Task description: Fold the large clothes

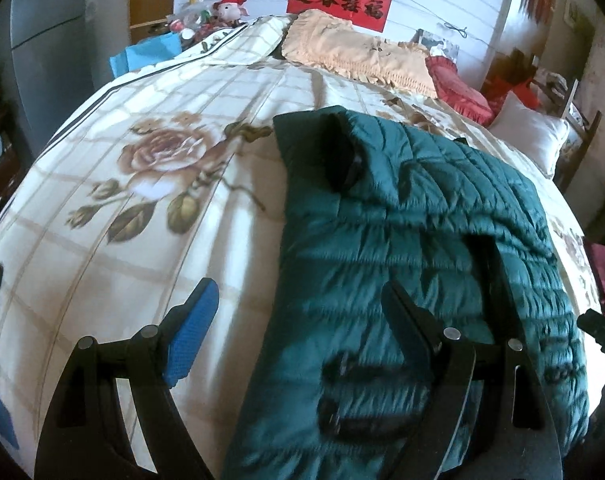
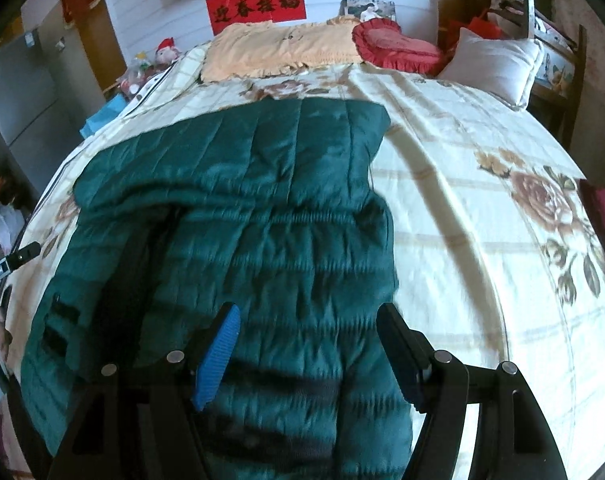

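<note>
A dark green quilted puffer jacket [image 1: 402, 240] lies flat on the bed, partly folded, with a sleeve laid over its body. In the right wrist view the jacket [image 2: 242, 220] fills the middle and left. My left gripper [image 1: 302, 320] is open and empty, hovering above the jacket's left edge near the hem. My right gripper [image 2: 306, 340] is open and empty, hovering above the jacket's near right part. The other gripper's body shows at the left edge of the right wrist view [image 2: 6, 264].
The bed is covered by a cream checked quilt with rose prints [image 1: 142, 168]. A peach pillow cover [image 2: 278, 48], a red heart cushion [image 2: 394, 46] and a white pillow [image 2: 494, 64] lie at the head. A fridge [image 2: 18, 96] stands left.
</note>
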Tool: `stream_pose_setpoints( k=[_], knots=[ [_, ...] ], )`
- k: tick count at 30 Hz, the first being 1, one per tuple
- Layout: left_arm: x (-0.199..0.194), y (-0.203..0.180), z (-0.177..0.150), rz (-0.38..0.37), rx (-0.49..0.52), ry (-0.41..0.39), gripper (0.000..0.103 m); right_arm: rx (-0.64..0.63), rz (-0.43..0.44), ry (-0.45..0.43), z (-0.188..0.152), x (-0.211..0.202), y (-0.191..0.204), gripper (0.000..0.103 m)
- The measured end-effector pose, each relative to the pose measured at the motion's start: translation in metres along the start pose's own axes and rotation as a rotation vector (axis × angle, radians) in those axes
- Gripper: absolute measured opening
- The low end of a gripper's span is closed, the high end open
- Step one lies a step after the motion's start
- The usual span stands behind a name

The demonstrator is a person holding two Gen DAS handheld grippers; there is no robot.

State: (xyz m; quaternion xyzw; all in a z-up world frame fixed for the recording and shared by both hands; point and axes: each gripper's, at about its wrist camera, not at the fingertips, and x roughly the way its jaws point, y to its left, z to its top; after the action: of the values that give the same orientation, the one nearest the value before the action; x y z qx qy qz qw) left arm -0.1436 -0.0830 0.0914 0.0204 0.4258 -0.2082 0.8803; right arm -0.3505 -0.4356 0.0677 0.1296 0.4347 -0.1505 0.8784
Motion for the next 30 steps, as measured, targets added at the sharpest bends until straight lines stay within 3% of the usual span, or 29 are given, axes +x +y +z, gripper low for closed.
stream_pose_setpoints(
  k=[16, 22, 30],
  knots=[
    [-0.033, 0.014, -0.068, -0.019, 0.038, 0.085, 0.084, 0.028, -0.013, 0.068, -0.076, -0.035, -0.025, 0.075],
    [-0.046, 0.040, -0.085, -0.061, -0.021, 0.118, 0.084, 0.060, 0.011, 0.093, -0.095, -0.046, -0.038, 0.076],
    [-0.038, 0.059, -0.117, -0.162, -0.103, 0.271, 0.084, 0.120, 0.095, 0.145, -0.114, -0.041, -0.050, 0.080]
  ],
)
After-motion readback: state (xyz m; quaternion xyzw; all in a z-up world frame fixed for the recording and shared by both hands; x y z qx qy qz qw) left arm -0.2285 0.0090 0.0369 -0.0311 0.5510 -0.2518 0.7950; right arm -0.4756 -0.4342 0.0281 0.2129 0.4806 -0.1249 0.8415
